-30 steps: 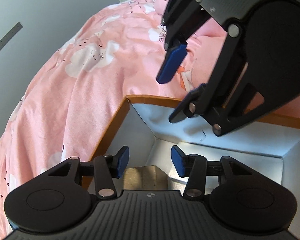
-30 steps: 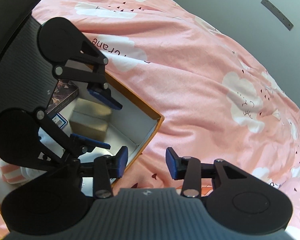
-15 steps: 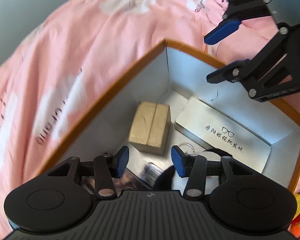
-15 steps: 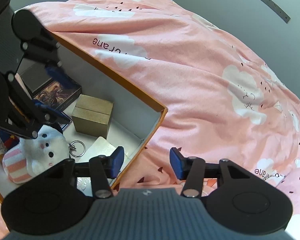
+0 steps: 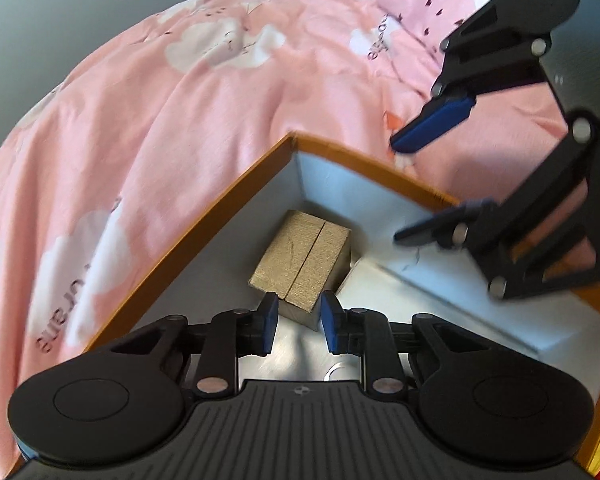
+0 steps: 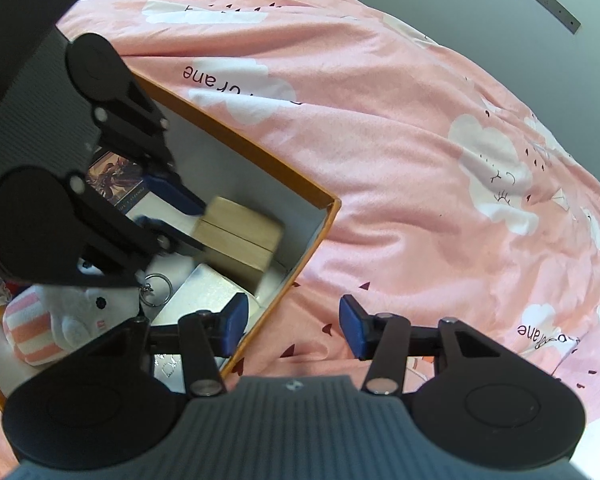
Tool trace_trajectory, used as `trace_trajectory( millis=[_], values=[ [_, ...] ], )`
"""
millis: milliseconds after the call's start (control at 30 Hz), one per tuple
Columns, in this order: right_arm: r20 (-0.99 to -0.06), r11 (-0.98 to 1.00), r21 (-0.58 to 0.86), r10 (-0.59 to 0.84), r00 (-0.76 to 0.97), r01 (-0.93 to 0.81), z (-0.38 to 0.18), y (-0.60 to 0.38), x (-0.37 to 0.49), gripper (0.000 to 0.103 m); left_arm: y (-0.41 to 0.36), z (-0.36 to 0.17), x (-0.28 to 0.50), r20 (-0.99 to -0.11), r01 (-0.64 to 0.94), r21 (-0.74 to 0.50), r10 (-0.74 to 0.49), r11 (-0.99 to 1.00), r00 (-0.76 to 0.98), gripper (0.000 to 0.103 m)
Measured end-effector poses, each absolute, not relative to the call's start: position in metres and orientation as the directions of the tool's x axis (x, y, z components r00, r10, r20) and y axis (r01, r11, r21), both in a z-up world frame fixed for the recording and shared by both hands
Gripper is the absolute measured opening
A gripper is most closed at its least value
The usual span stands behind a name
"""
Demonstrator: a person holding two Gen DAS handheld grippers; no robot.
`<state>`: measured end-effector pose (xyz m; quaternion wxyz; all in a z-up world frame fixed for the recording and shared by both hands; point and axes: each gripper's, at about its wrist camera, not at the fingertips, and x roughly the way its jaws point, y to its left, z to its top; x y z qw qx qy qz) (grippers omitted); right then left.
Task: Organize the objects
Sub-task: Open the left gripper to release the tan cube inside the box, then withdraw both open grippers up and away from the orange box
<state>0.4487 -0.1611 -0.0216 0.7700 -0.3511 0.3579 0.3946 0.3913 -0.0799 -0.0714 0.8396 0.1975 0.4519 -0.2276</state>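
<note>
Item: orange-rimmed box [image 5: 228, 204] on the pink duvet [image 5: 148, 112], partly filled.

Nearest, we held the left gripper [image 5: 298, 320] inside the box, its jaws closing on a corner of the tan wooden block [image 5: 304, 258]; whether the pads pressed yet, we could not tell.

Beyond, the right gripper [image 6: 290, 322] hung over the box rim, jaws apart and empty.

Already boxed: block, silver case [image 6: 204, 292], plush toy [image 6: 60, 320], key ring [image 6: 156, 288], 1 book [image 6: 118, 180].

We judged packing largely done, arranging unfinished.
</note>
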Motion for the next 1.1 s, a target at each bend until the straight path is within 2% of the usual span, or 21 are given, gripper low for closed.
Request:
trace_trajectory(
  millis=[233, 333, 433, 467, 567, 667, 767, 933, 1100],
  values=[
    [-0.831, 0.445, -0.249, 0.358, 0.426, -0.860, -0.022, -0.164, 0.447, 0.053, -0.076, -0.077, 0.393, -0.840, 0.536, 0.115, -0.206, 0.836, 0.502, 0.029],
    [-0.833, 0.455, -0.233, 0.362, 0.418, -0.859, -0.019, -0.165, 0.447, 0.054, -0.073, -0.067, 0.380, -0.825, 0.526, 0.129, -0.203, 0.841, 0.528, 0.036],
    [-0.827, 0.470, -0.223, 0.372, 0.421, -0.854, -0.014, -0.167, 0.443, 0.062, -0.072, -0.050, 0.364, -0.787, 0.510, 0.157, -0.205, 0.846, 0.581, 0.044],
    [-0.821, 0.475, -0.223, 0.379, 0.427, -0.851, -0.011, -0.167, 0.440, 0.066, -0.072, -0.043, 0.355, -0.767, 0.506, 0.169, -0.210, 0.845, 0.606, 0.051],
    [-0.799, 0.487, -0.225, 0.403, 0.446, -0.844, 0.002, -0.171, 0.429, 0.076, -0.072, -0.024, 0.330, -0.693, 0.471, 0.230, -0.196, 0.852, 0.694, 0.055],
    [-0.772, 0.493, -0.236, 0.429, 0.470, -0.837, 0.015, -0.178, 0.413, 0.086, -0.068, -0.007, 0.301, -0.644, 0.439, 0.240, -0.196, 0.866, 0.739, 0.065],
    [-0.748, 0.512, -0.237, 0.446, 0.491, -0.826, 0.026, -0.188, 0.394, 0.089, -0.062, 0.005, 0.276, -0.620, 0.399, 0.212, -0.192, 0.892, 0.761, 0.066],
    [-0.724, 0.563, -0.146, 0.500, 0.475, -0.814, 0.038, -0.215, 0.357, 0.092, -0.055, 0.015, 0.226, -0.586, 0.345, 0.139, -0.204, 0.928, 0.784, 0.066],
    [-0.689, 0.635, -0.037, 0.543, 0.480, -0.772, 0.033, -0.249, 0.312, 0.097, -0.052, 0.004, 0.182, -0.642, 0.361, -0.040, -0.302, 0.932, 0.705, 0.069]
  ],
)
